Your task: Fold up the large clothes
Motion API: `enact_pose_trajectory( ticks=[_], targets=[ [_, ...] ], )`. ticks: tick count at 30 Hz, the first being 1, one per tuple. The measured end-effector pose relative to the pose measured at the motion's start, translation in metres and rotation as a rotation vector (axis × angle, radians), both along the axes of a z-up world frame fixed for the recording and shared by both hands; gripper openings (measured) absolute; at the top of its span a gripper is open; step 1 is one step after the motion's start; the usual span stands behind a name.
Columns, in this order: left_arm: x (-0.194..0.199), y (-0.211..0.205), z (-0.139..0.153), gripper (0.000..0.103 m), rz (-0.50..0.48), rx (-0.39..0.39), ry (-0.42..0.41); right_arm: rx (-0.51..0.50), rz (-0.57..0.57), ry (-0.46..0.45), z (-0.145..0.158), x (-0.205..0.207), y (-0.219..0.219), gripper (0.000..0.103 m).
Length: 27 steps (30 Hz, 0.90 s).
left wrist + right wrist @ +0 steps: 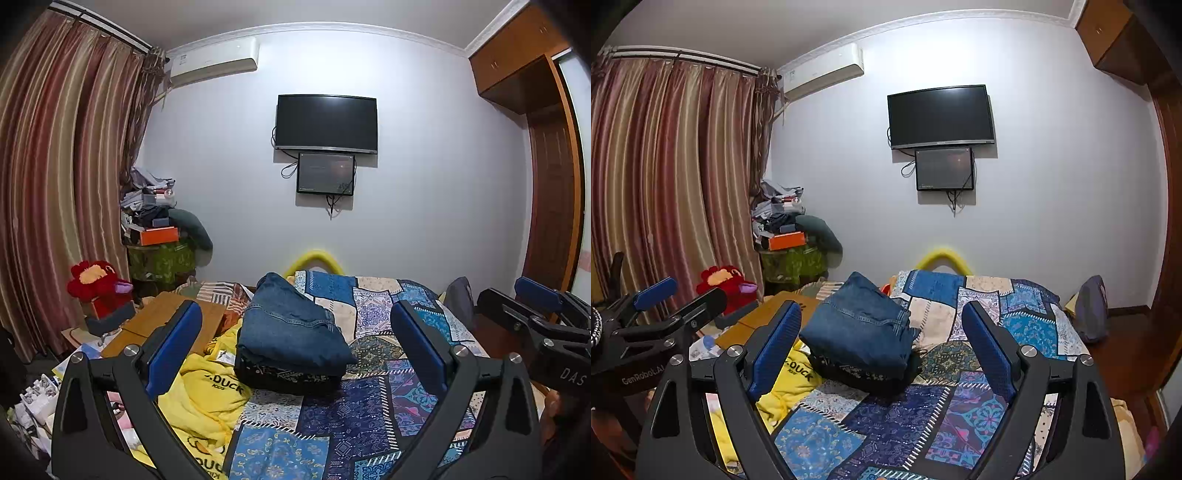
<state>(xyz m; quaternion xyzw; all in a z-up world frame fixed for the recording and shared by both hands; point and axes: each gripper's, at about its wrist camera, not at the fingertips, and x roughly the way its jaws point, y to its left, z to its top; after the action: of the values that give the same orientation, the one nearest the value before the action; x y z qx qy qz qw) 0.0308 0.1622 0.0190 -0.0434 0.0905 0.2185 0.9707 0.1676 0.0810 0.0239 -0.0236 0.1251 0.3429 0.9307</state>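
Observation:
Folded blue jeans (291, 325) lie on top of a folded dark patterned garment (288, 376) on the patchwork bedspread (369, 413); the jeans also show in the right wrist view (857, 328). A crumpled yellow garment with "DUCK" print (207, 398) lies left of the stack, also in the right wrist view (790, 376). My left gripper (295, 336) is open and empty, held above the bed before the stack. My right gripper (881, 332) is open and empty, beside it to the right; it shows in the left wrist view (517, 295), and the left gripper shows in the right wrist view (679, 291).
A wooden board (162, 325) and a red plush toy (98, 282) sit left of the bed. A cluttered pile (155, 221) stands in the corner by the curtains (55, 184). A TV (327, 123) hangs on the far wall. A wardrobe (550, 184) stands right.

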Motion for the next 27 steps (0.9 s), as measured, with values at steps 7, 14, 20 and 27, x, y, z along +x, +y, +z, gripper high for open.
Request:
enact_pose_trajectory(
  ticks=[7, 14, 20, 27],
  targets=[
    [0.0009, -0.0005, -0.0009, 0.103, -0.002, 0.003, 0.004, -0.003, -0.001, 0.003, 0.0, -0.0009, -0.0006, 0.087],
    [0.0017, 0.0001, -0.0011, 0.103, -0.006, 0.003, 0.004, 0.0, -0.002, 0.009, 0.0006, -0.0005, -0.0025, 0.087],
    [0.0027, -0.0003, -0.0018, 0.103, -0.01, -0.001, 0.007, 0.0, -0.002, 0.011, 0.0013, -0.0006, -0.0031, 0.087],
    [0.0026, -0.0008, -0.0016, 0.103, -0.009, -0.001, 0.007, 0.003, -0.003, 0.021, 0.0015, 0.0008, -0.0024, 0.087]
  ],
)
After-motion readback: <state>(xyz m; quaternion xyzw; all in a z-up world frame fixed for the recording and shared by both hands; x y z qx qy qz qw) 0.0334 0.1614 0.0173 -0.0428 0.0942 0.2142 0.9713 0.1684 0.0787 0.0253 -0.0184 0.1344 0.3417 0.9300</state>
